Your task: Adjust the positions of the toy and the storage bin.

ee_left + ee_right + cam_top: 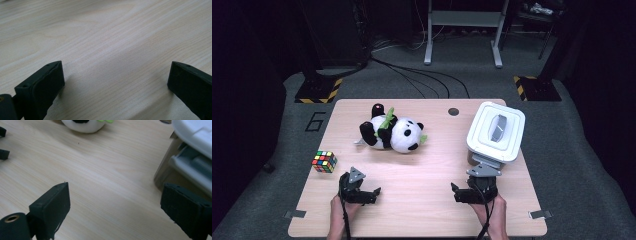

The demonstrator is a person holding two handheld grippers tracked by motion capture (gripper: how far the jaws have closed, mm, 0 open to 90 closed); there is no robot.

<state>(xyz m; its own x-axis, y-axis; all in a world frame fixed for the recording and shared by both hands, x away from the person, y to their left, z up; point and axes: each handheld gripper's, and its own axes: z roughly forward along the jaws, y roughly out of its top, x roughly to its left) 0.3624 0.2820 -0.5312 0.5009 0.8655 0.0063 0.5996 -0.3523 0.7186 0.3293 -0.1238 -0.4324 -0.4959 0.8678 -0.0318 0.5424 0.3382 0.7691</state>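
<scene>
We see both jaw pairs spread wide, nothing between them: left hand-held gripper (373,192) over bare surface (422,170); right hand-held gripper (457,192) with white lidded container (496,131) just ahead to its right, plush panda (393,134) farther ahead to its left.

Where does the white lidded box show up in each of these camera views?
High view: the white lidded box sits at the right side of the table, just beyond the right gripper.
Left gripper view: bare wooden tabletop between open jaws.
Right gripper view: the box stands at the upper right edge, past the right-hand jaw.
Shared landmark: the panda toy, at the top of the right gripper view.
</scene>
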